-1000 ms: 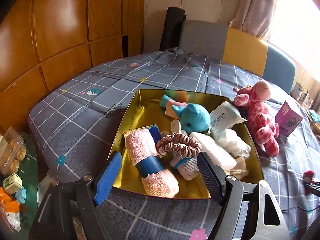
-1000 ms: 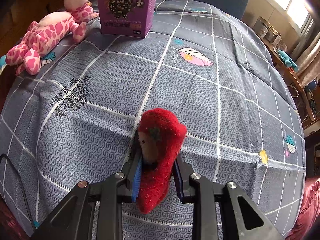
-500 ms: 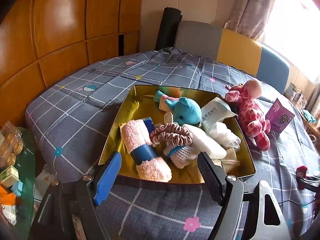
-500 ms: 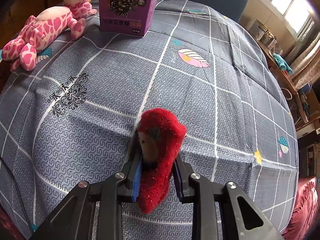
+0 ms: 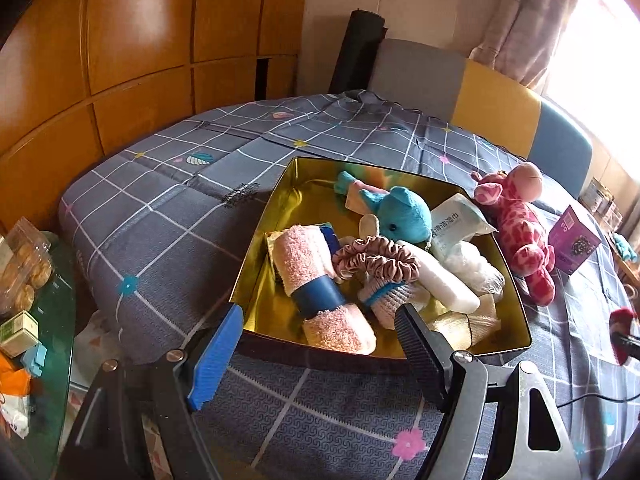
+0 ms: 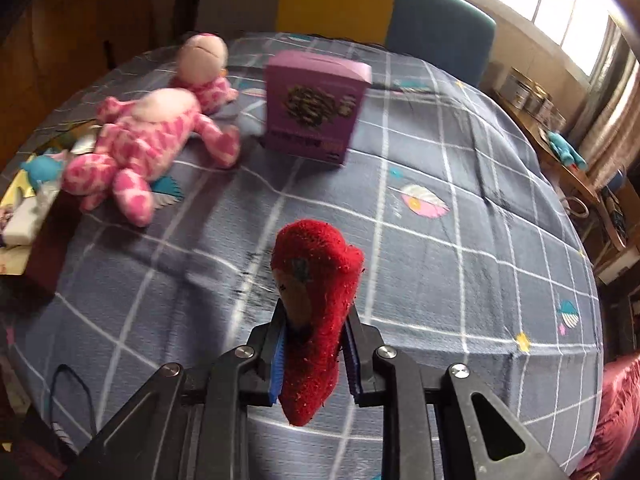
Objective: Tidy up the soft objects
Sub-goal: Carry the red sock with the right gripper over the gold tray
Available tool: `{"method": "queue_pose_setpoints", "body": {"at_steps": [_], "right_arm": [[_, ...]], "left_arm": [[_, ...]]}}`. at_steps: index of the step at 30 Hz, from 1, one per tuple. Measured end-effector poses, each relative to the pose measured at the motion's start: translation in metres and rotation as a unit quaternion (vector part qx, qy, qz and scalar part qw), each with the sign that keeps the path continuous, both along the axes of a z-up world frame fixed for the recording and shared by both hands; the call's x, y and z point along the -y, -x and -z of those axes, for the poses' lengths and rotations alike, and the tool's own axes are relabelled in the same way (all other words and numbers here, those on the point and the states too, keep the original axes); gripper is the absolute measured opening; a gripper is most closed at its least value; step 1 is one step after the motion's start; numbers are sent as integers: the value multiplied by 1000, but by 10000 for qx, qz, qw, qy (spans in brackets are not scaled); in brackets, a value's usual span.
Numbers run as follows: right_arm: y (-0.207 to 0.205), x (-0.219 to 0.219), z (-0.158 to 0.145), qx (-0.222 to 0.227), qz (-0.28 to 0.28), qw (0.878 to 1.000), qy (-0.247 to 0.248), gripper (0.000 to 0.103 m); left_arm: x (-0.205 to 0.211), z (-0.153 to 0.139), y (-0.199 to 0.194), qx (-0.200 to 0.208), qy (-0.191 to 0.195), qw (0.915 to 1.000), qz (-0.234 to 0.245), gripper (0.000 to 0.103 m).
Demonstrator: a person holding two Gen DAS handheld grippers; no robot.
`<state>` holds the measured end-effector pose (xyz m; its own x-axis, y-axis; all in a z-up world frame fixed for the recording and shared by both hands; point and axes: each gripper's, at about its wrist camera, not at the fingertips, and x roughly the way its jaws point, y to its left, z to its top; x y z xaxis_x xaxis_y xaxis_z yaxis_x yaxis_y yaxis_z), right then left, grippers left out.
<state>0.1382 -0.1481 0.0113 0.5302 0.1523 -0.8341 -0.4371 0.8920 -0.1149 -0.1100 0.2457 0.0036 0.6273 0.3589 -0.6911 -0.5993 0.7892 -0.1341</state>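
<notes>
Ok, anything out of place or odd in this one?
The purple carton standing on the bedspread isn't soft. The pink giraffe lies outside the gold tin. The right hand-held gripper grips a red sock; that view is blurred.

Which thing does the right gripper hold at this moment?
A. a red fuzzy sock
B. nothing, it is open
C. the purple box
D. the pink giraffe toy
A: in the right wrist view the right gripper is shut on the red fuzzy sock, while the pink giraffe toy and the purple box lie apart on the blanket.
</notes>
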Motion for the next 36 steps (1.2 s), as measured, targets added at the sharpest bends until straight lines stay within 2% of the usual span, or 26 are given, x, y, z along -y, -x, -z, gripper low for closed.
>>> {"method": "queue_pose_setpoints", "body": {"at_steps": [5, 10, 15, 17, 22, 24, 26, 30, 36], "right_arm": [[29, -87, -24, -24, -1183, 9914, -564, 23], [50, -179, -31, -374, -2131, 9706, -1053, 23], [78, -255, -29, -544, -2790, 9515, -1180, 23], [77, -274, -23, -563, -2711, 9540, -1151, 23], [44, -301, 6, -542, -1989, 9734, -1002, 25], [33, -311, 24, -775, -2018, 9728, -831, 26], [30, -319, 35, -750, -2067, 9733, -653, 26], [33, -324, 39, -676, -2146, 9728, -559, 38], [33, -318, 40, -620, -2147, 9731, -564, 45]], "left_arm": [[-3, 0, 2, 15, 18, 10000, -21, 79], [-3, -3, 2, 48, -4, 10000, 4, 79], [-10, -5, 6, 95, 12, 9999, -105, 79], [-13, -4, 8, 113, 44, 9998, -160, 79], [-22, 0, 10, 106, 136, 9995, -260, 79], [-24, 3, 10, 82, 163, 9995, -273, 79], [-24, 6, 9, 46, 180, 9995, -270, 79], [-23, 8, 7, -3, 172, 9996, -239, 79], [-23, 10, 5, -37, 200, 9995, -245, 79]]}}
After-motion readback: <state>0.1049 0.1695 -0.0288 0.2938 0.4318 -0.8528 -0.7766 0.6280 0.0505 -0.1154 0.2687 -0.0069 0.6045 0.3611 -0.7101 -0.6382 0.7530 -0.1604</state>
